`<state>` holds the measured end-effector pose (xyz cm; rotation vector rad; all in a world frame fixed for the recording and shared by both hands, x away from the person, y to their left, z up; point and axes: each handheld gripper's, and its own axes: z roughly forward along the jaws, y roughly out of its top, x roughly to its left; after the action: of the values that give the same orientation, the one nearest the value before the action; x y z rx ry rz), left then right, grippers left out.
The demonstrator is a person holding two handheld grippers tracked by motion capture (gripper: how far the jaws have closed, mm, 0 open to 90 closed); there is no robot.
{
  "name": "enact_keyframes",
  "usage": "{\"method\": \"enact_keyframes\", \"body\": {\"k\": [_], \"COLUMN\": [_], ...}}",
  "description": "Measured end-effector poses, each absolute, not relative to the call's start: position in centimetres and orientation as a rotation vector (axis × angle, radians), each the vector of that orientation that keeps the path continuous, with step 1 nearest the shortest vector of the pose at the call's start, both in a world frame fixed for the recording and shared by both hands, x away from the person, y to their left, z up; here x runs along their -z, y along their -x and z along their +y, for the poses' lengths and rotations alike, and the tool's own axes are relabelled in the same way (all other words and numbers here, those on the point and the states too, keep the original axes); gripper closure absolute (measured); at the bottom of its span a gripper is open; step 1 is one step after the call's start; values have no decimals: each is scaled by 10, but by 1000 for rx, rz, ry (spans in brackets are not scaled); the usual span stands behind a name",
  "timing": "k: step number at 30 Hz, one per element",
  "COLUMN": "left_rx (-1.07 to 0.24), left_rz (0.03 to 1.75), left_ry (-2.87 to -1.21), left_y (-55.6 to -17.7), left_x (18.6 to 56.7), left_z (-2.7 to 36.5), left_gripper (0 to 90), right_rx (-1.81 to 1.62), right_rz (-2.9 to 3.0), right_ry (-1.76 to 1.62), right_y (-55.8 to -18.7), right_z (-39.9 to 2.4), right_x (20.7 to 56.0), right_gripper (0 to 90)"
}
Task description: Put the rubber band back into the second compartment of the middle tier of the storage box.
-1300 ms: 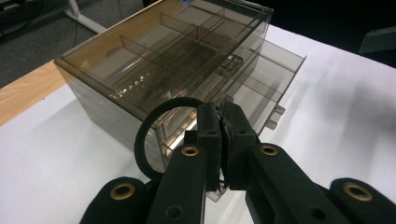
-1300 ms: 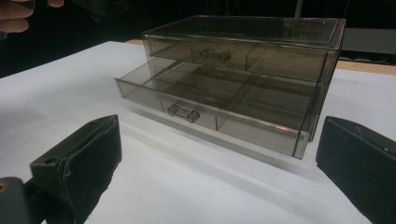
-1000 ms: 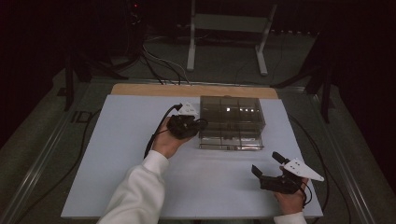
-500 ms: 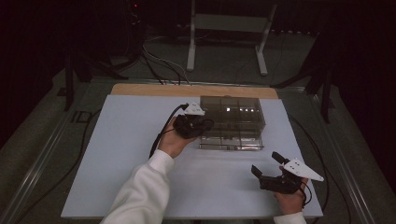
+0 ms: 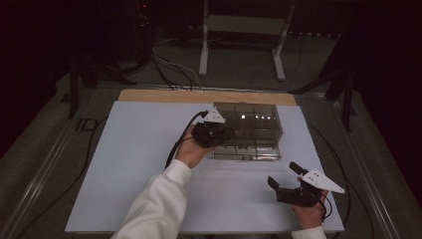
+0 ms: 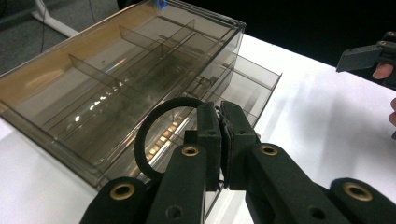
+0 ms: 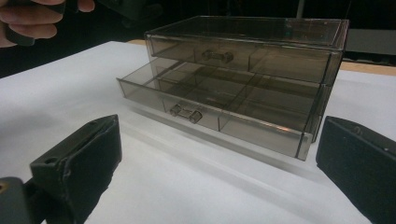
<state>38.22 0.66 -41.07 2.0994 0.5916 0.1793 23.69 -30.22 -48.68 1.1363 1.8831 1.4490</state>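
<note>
A smoky clear drawer box [image 5: 249, 117] stands at the table's far middle, and its lower drawer [image 5: 245, 150] is pulled out toward me. My left gripper [image 5: 225, 133] hovers at the box's left front corner. In the left gripper view its jaws [image 6: 220, 114] are shut on a black ring [image 6: 144, 136] above the drawer box [image 6: 116, 79] and the open lower drawer [image 6: 254, 86]. My right gripper [image 5: 282, 175] rests open near the table's front right. Its pads [image 7: 84, 149] frame the drawer box [image 7: 247, 44] and the open lower drawer [image 7: 210, 100], whose compartments look empty.
The white table top [image 5: 139, 164] has a wooden strip [image 5: 169, 95] along its far edge. The left gripper's cable [image 5: 176, 142] loops beside the left hand. A metal stand [image 5: 239, 30] is on the floor behind the table.
My left gripper has shifted slightly right, closer over the box's front corner. The right gripper has stayed put.
</note>
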Motion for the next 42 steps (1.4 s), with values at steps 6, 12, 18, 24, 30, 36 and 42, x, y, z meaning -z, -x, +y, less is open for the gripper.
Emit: {"method": "enact_keyframes", "body": {"k": [6, 12, 18, 24, 30, 36, 42], "left_rx": [-172, -169, -164, -160, -153, -142, -135], "left_rz": [581, 570, 562, 551, 550, 542, 534], "left_ry": [-2107, -2113, -2121, -2133, -2136, -2149, -2160], "left_y": [-383, -384, -384, -385, -385, -386, -386], "left_x": [413, 414, 415, 418, 420, 423, 426], "left_z": [-2, -8, -15, -21, -26, -33, -40], "left_gripper": [884, 884, 884, 884, 884, 884, 883], "right_rx": [-1451, -1451, -1452, -1454, -1456, -1458, -1458], "right_rz": [1883, 1884, 1884, 1885, 1886, 1884, 1884], "right_ry": [-1137, -1136, -1136, -1133, -1133, -1135, -1135], "right_y": [-237, -237, -237, -237, -237, -237, -237], "right_z": [-302, -302, -302, -302, -302, -302, -302], "right_x": [487, 487, 487, 487, 487, 487, 487], "right_gripper": [9, 9, 9, 9, 9, 9, 9]}}
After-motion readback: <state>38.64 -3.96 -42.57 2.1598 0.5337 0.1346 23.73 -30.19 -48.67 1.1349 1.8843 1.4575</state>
